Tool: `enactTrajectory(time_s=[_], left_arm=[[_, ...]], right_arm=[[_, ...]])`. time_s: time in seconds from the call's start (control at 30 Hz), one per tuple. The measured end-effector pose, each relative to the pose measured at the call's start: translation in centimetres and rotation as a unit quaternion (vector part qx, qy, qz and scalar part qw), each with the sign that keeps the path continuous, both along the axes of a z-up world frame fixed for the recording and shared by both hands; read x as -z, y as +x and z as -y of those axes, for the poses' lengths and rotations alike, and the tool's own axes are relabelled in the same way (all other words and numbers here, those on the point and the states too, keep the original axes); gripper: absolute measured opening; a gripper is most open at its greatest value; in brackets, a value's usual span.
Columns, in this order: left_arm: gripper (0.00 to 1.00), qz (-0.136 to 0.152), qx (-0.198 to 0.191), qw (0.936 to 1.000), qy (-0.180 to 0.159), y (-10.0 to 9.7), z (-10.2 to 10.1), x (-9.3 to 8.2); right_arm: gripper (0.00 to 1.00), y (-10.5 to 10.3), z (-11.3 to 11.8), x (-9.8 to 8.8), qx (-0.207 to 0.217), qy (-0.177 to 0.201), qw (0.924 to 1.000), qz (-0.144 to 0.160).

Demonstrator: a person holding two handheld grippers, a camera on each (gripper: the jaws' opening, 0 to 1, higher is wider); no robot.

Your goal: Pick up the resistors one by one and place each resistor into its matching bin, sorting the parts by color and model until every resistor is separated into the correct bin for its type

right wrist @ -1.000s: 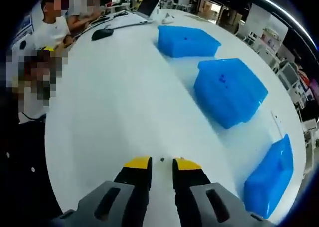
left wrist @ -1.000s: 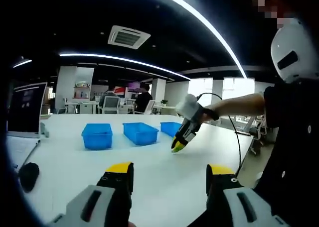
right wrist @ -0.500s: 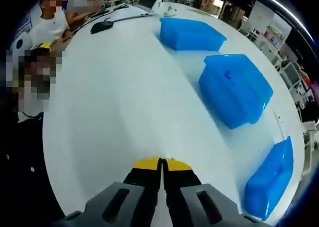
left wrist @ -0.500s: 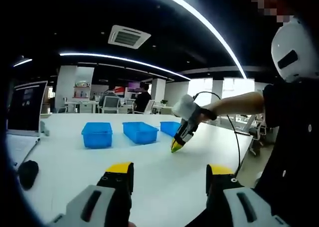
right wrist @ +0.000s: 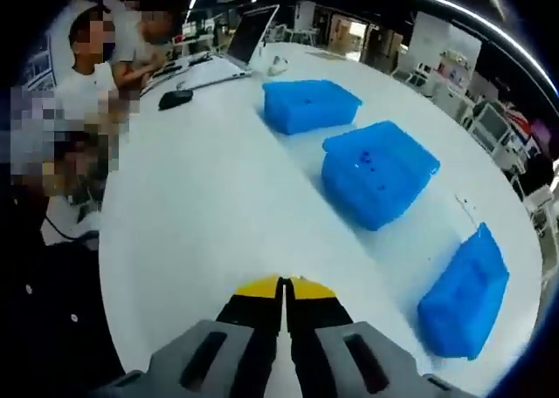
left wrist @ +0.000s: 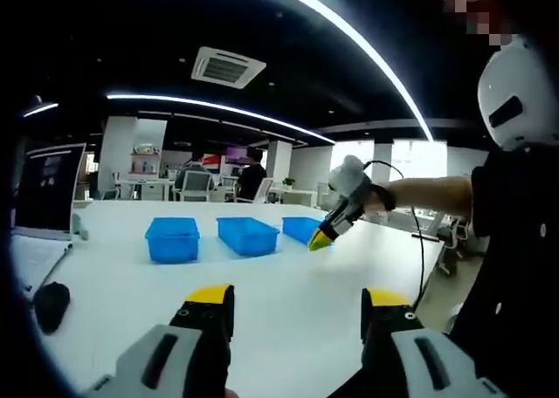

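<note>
White table (right wrist: 201,206), three blue bins (right wrist: 378,180); my right gripper (right wrist: 282,284) clenched, resistor unseen, presumably tiny, light; left gripper (left wrist: 297,304) released.

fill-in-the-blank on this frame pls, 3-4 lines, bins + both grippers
The white table holds ____ blue bins.
The right gripper has its fingers ____.
The left gripper has its fingers ____.
Near the laptop lies a black ____.

Missing words: three; shut; open; mouse
</note>
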State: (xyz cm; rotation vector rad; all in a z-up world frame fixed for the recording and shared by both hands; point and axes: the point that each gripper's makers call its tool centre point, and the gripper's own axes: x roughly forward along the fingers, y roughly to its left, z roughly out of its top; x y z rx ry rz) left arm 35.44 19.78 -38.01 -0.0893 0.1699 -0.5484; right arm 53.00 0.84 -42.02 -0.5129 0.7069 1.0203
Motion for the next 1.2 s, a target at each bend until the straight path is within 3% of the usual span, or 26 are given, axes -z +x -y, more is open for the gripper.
enactTrajectory(time_s=[0.13, 0.17, 0.23, 0.3, 0.4, 0.6, 0.63, 0.7, 0.8, 0.93, 1.07, 1.13, 1.2], left_arm=[[0.6, 0.003, 0.0, 1.0, 0.002, 0.6, 0.0, -0.4], [0.6, 0.003, 0.0, 1.0, 0.002, 0.6, 0.0, -0.4], [0.6, 0.005, 0.001, 1.0, 0.003, 0.9, 0.1, -0.7], [0.6, 0.005, 0.003, 1.0, 0.005, 1.3, 0.2, -0.9], [0.6, 0.006, 0.004, 0.9999, 0.008, 1.7, 0.3, -1.0], [0.6, 0.005, 0.005, 0.9999, 0.013, 2.3, 0.6, -1.2], [0.6, 0.005, 0.006, 0.9999, 0.014, 2.4, 0.7, -1.3], [0.6, 0.006, 0.005, 0.9998, 0.017, 2.5, 0.7, -1.5], [0.6, 0.008, 0.002, 0.9998, 0.016, 2.7, 0.5, -1.8], [0.6, 0.01, 0.001, 0.9998, 0.02, 2.7, 0.3, -1.9], [0.6, 0.015, -0.01, 0.9997, 0.017, 2.5, -0.3, -2.3], [0.6, 0.017, -0.015, 0.9996, 0.015, 2.3, -0.6, -2.4], [0.6, 0.017, -0.018, 0.9996, 0.015, 2.1, -0.8, -2.4]], right_arm=[[0.05, -0.7, 2.0, -4.0, 0.039, 0.1, 0.9928, 0.053], [0.05, -0.7, 2.4, -4.3, 0.046, 0.107, 0.9916, 0.056], [0.05, -1.5, 4.2, -6.1, 0.076, 0.157, 0.9802, 0.094], [0.05, -2.2, 6.4, -7.5, 0.111, 0.198, 0.9656, 0.127], [0.05, -4.1, 8.8, -9.7, 0.14, 0.269, 0.9329, 0.195], [0.05, -7.3, 13.0, -10.2, 0.233, 0.307, 0.8821, 0.271], [0.05, -7.8, 13.6, -10.6, 0.243, 0.32, 0.8686, 0.29], [0.05, -8.9, 13.9, -10.4, 0.248, 0.339, 0.8602, 0.289], [0.05, -8.6, 14.7, -10.5, 0.259, 0.328, 0.8562, 0.303], [0.05, -6.3, 14.8, -11.7, 0.248, 0.325, 0.853, 0.324], [0.05, -2.7, 14.6, -12.4, 0.242, 0.313, 0.8588, 0.326], [0.05, -0.4, 14.5, -12.4, 0.239, 0.316, 0.8643, 0.31], [0.05, 2.1, 14.3, -11.9, 0.242, 0.333, 0.8693, 0.274]])
